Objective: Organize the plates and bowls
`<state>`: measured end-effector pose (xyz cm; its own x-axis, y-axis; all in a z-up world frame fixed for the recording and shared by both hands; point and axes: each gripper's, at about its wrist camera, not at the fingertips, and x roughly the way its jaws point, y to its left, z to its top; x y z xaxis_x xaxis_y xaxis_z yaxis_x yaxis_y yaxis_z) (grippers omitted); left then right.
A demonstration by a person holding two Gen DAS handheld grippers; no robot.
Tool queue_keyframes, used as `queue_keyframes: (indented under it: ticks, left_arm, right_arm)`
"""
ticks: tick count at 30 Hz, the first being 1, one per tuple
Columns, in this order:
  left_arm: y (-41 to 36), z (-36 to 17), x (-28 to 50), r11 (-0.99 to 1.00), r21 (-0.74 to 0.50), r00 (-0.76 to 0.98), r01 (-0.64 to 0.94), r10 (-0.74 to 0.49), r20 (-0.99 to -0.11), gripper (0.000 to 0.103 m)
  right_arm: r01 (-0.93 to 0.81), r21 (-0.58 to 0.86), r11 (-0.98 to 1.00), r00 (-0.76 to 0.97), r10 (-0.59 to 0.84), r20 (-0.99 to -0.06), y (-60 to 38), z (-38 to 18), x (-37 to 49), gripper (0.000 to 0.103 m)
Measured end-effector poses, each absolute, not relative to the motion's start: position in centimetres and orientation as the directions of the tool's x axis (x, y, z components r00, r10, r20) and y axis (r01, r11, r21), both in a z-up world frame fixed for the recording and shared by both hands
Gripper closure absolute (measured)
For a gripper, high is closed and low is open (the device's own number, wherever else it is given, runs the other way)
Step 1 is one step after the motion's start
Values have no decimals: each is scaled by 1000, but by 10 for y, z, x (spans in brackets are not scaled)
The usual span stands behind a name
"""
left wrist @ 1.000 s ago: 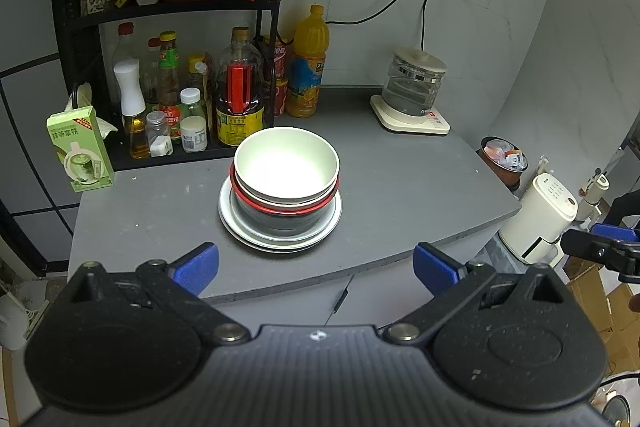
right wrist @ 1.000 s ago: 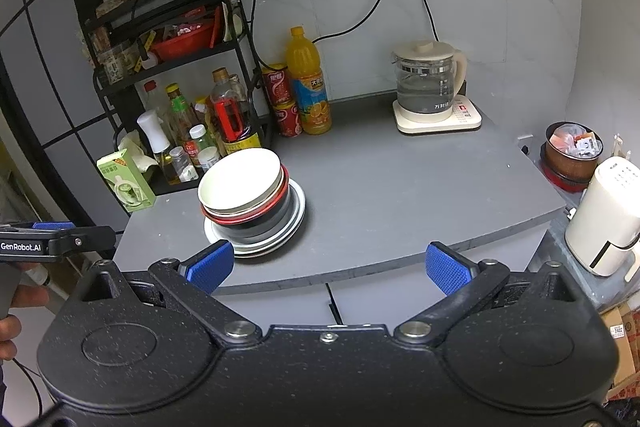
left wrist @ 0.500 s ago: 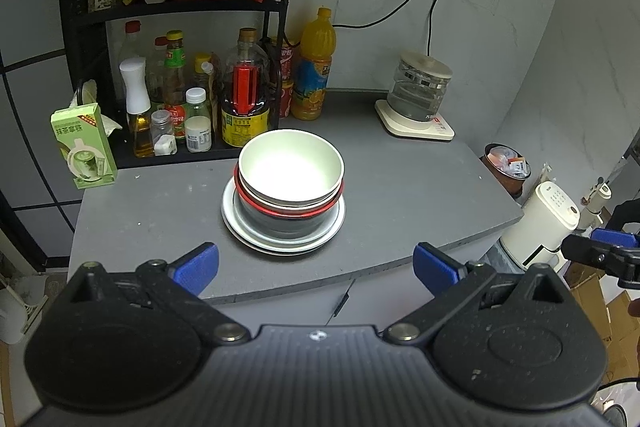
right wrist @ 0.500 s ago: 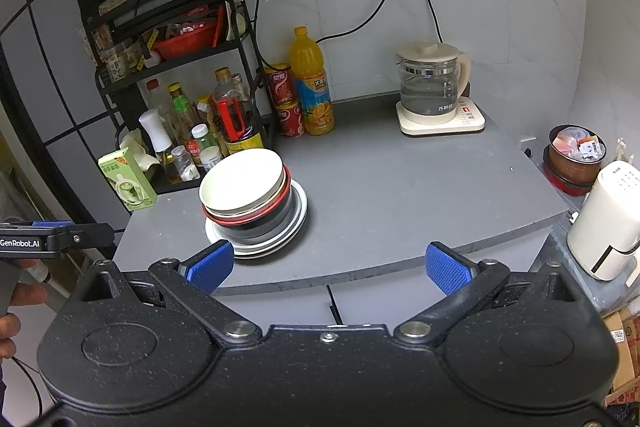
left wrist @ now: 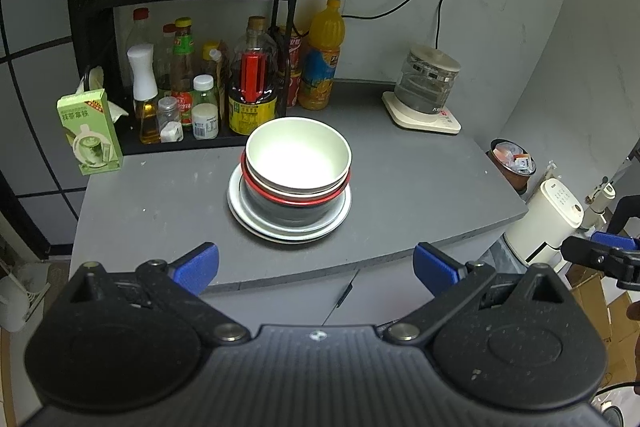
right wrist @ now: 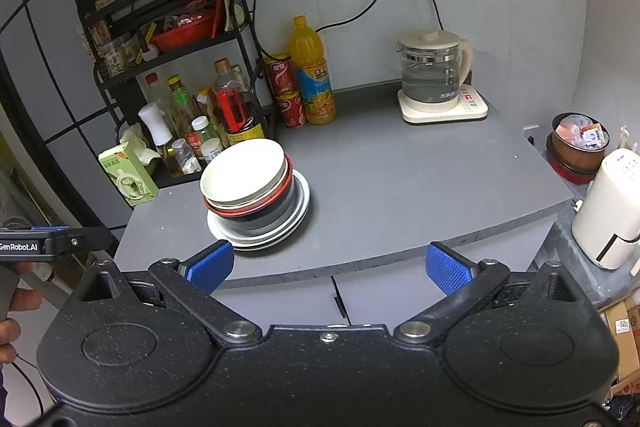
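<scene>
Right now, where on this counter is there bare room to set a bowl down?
The gray counter lies bare between the stack of bowls and plates and the kettle, out to its front edge. A narrower bare strip runs left of the stack toward the green carton. The bottle rack behind is crowded.

Lower bowls [left wrist: 296, 205] mostly hidden inside the stack; right gripper [left wrist: 600, 255] cut off by the frame edge.

Black speckled claws [left wrist: 316, 269] [right wrist: 328, 267], blue ribbed pads [left wrist: 198, 265]
</scene>
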<state>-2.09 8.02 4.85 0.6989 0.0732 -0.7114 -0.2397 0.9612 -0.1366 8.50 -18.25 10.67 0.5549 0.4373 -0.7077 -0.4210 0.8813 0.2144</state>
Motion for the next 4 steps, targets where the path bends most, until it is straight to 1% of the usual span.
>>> queue_keyframes:
  ticks: [4]
  left_arm:
    - [83,50,-19,960,-126,697,-250,88,-712,1]
  right_arm:
    - [-416,218,883,547,435,-715,-179,104,90,0]
